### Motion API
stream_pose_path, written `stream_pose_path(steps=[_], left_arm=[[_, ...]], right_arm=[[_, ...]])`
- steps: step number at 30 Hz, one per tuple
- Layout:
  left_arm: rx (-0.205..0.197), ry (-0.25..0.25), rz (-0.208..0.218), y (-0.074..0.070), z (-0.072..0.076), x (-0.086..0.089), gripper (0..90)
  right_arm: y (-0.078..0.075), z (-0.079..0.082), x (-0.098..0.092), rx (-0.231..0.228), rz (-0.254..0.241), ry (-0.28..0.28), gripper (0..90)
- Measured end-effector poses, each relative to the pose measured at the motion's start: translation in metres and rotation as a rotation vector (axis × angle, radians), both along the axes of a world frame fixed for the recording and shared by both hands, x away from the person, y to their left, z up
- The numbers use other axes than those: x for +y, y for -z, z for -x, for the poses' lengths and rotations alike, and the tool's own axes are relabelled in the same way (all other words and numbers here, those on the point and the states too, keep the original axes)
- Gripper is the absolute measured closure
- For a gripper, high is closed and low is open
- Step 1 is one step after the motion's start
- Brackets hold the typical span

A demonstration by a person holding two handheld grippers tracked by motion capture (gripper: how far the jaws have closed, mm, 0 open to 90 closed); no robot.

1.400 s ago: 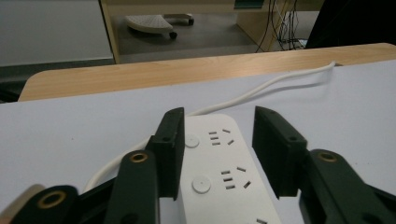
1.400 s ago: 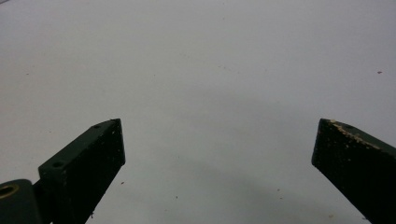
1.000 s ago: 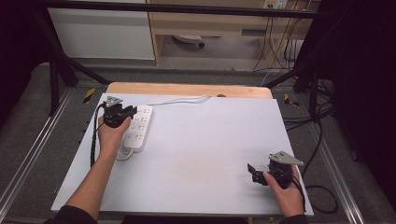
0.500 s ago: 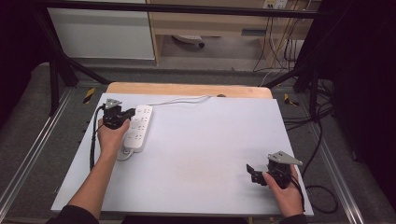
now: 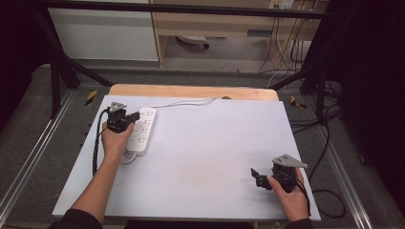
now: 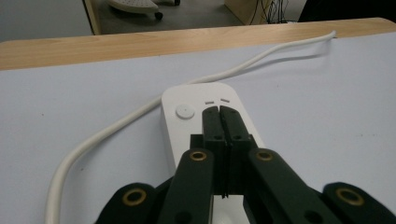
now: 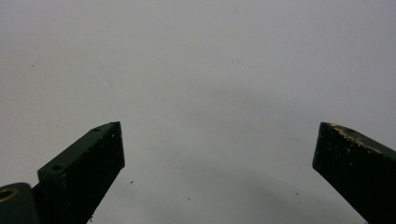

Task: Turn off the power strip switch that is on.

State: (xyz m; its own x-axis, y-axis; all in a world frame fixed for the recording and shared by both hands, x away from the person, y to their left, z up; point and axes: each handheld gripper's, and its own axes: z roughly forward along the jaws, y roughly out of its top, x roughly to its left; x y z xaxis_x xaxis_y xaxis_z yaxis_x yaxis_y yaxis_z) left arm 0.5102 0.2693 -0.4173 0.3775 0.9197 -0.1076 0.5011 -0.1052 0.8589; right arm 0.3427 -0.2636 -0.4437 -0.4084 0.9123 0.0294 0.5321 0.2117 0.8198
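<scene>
A white power strip (image 5: 141, 132) lies at the left of the pale mat, and its white cord (image 5: 181, 102) runs toward the back edge. My left gripper (image 5: 135, 116) hovers over the strip's far end, pointing right. In the left gripper view its jaws (image 6: 219, 109) meet flush, just short of the strip's round button (image 6: 185, 112) and above the strip (image 6: 196, 95). They have just been closing, with nothing between them. My right gripper (image 5: 256, 177) rests low at the front right with its jaws wide apart (image 7: 217, 140) over bare mat.
The pale mat (image 5: 210, 138) covers most of the wooden table (image 5: 191, 90), whose back strip stays bare. The cord (image 6: 261, 63) curves across the mat behind the strip. Black frame posts and floor cables stand beyond the table's edges.
The left gripper's jaws have drawn together over the power strip. The right hand has kept still.
</scene>
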Motion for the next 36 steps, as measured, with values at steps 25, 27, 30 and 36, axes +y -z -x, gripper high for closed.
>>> stream_pose_path(steps=[25, 27, 30, 36], left_arm=[[0.051, 0.009, -0.024, 0.013, 0.009, 0.006, 90.0], [0.049, 0.013, -0.024, 0.013, 0.011, 0.007, 90.0], [0.048, 0.016, -0.024, 0.013, 0.015, 0.008, 90.0], [0.045, 0.022, -0.026, 0.014, 0.022, 0.01, 90.0]], right_arm=[[-0.001, 0.001, 0.005, -0.017, 0.006, -0.038, 2.8], [-0.001, 0.001, 0.005, -0.015, 0.008, -0.039, 2.8], [0.0, 0.001, 0.005, -0.013, 0.007, -0.039, 2.8], [-0.001, 0.001, 0.005, -0.016, 0.017, -0.041, 3.7]])
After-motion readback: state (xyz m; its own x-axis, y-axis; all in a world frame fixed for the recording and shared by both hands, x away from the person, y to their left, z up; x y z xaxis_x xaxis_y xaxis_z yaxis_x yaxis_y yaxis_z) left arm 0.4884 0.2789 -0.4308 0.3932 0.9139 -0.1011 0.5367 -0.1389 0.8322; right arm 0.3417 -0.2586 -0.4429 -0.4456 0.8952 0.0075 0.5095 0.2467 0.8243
